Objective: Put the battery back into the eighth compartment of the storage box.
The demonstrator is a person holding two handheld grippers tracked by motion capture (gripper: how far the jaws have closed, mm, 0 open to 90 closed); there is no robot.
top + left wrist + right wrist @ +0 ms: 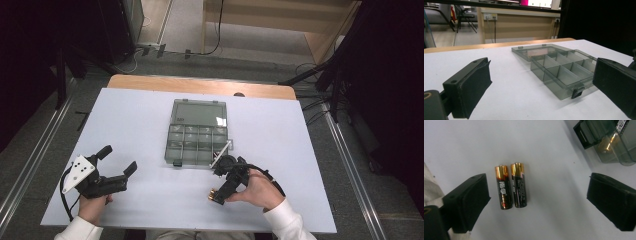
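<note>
Two black-and-gold AA batteries (503,187) (519,185) lie side by side on the white table near its front edge, also seen as a small gold-black spot, the batteries (215,196). My right gripper (537,192) hovers over them, open, with the jaws wide on either side and touching neither. In the high view the right gripper (219,192) points down and to the left, just in front of the smoky clear compartment box (196,143). My left gripper (118,159) rests at the front left, open and holding nothing, aimed toward the box (559,72).
The box's lid (198,113) lies flat open behind its compartments. Something gold, like a battery (609,141), shows through the box's near corner wall. The white table cover (125,120) ends at a wooden strip at the back. Cables trail from both grippers.
</note>
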